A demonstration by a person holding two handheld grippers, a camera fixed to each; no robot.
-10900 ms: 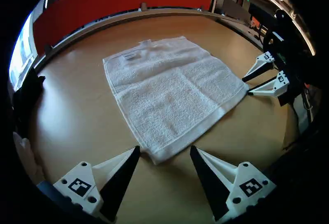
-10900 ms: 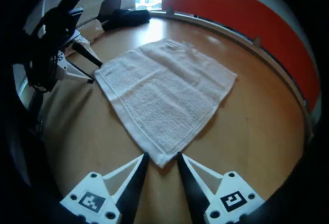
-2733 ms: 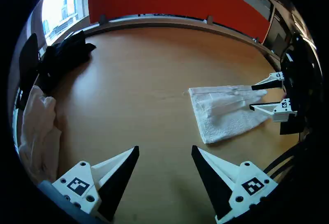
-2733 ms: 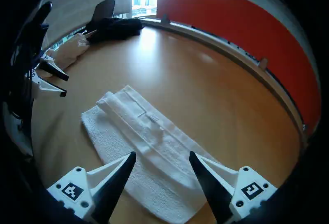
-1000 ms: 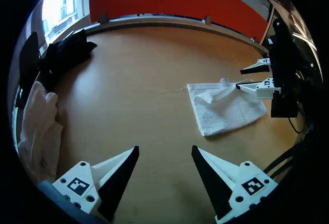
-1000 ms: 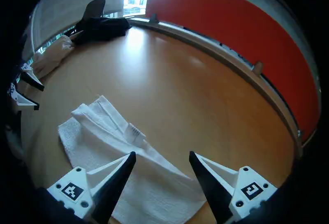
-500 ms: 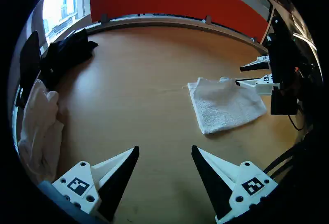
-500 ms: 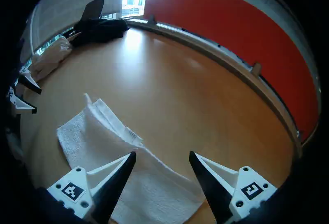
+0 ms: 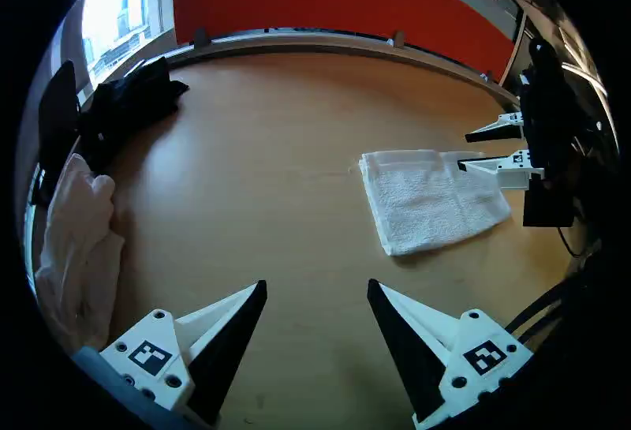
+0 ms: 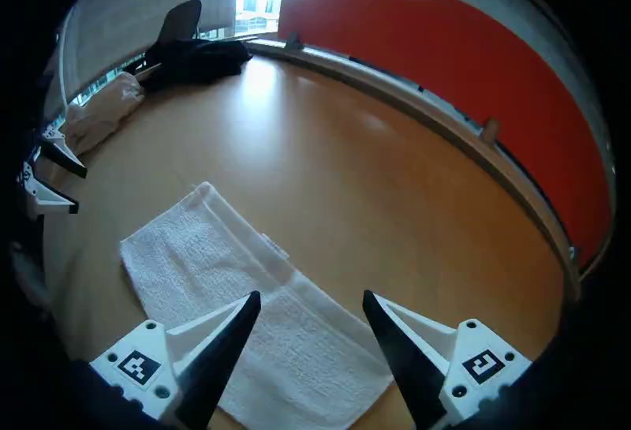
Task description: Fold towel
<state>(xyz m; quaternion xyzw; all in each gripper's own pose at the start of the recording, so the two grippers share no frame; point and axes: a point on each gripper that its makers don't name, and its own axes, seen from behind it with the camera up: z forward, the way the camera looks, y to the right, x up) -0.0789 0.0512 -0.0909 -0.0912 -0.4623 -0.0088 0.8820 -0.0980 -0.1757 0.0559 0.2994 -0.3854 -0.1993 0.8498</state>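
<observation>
White terry towel, clear of the table's far edge: soft, light, floppy; I'd pinch 1 corner. Left gripper, right gripper both gape wide, empty.

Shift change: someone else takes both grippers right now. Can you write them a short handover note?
Left gripper: jaws open, empty, over bare table, apart from the towel.
Right gripper: jaws open, empty, above the towel's near end.
Towel: lying flat on the wooden table, folded into a compact rectangle.
Done: the folds look complete.
Left: probably only a final check, or one more fold if a smaller bundle is wanted.
</observation>
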